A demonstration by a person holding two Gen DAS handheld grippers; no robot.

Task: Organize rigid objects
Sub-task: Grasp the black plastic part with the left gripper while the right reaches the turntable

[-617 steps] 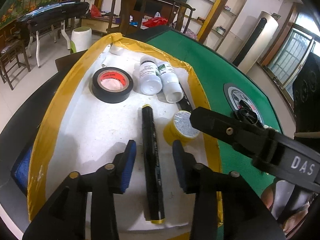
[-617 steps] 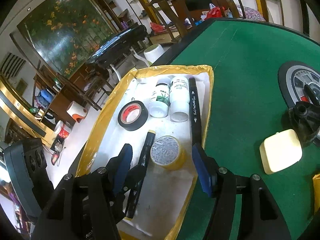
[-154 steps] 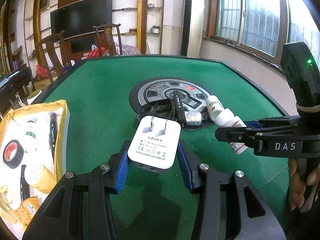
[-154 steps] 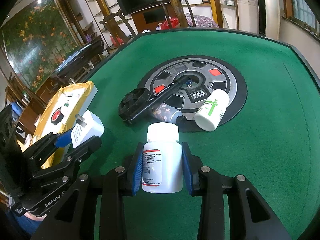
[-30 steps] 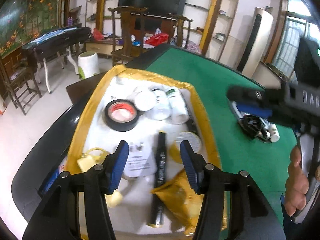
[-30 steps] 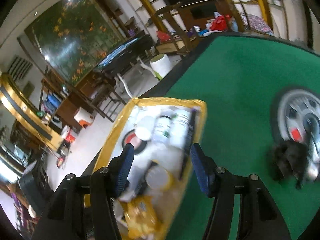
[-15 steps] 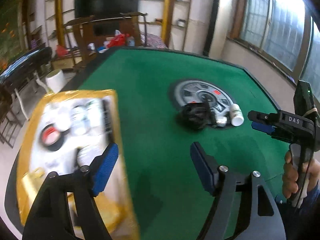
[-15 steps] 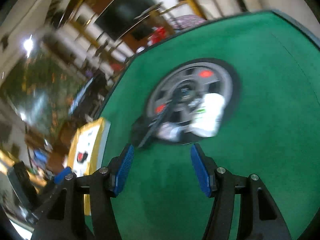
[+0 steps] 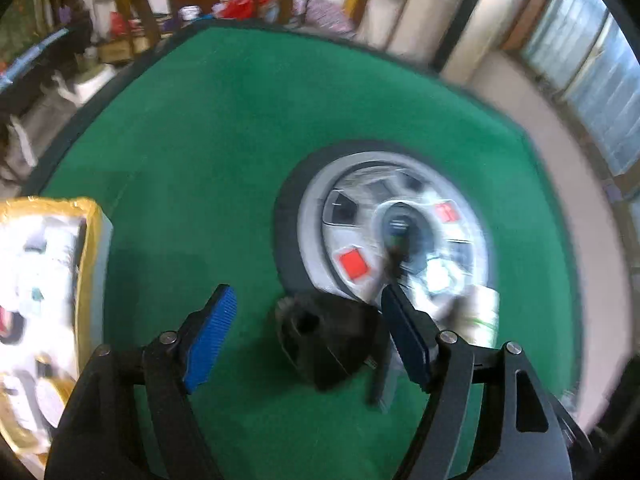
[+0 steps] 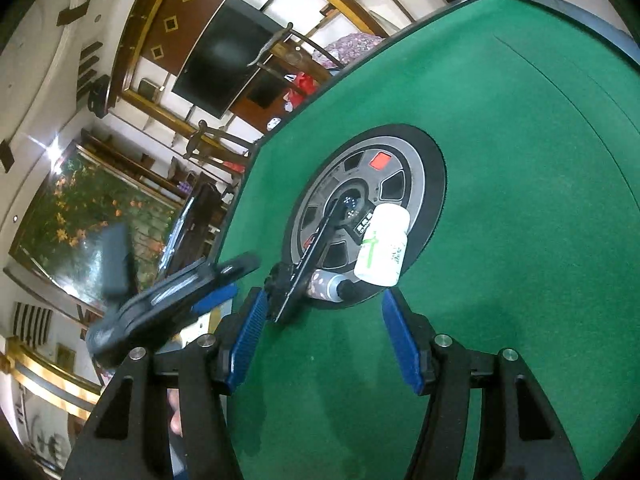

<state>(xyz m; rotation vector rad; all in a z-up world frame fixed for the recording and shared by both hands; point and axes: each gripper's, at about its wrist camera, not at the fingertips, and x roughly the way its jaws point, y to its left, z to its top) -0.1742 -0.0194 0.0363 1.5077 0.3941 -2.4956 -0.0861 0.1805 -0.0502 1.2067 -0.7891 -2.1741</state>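
A white bottle [image 10: 382, 246] with green label marking lies on its side on the round grey panel [image 10: 404, 178] at the middle of the desk [image 10: 520, 140], its cap end toward the panel's hub. Just beside it, at the panel's near rim, lies a small patterned bottle [image 10: 326, 286] with a dark cap. A long black pen [image 10: 310, 258] runs from the hub outward across the panel's rim and ends over a black round object [image 9: 326, 340] resting on the green felt just off the panel.

In the left wrist view, which is blurred, the left gripper [image 9: 308, 332] hangs over that black round object; the jaws are open, standing clear on either side, and no pad touches it.

The right gripper [image 10: 322, 342] points at the near rim of the panel. Its jaws are open and empty, with only bare felt between them.

Near the left edge of the desk stands a tray with a yellow rim [image 9: 90, 264] and a white floor; its contents are too blurred to identify.
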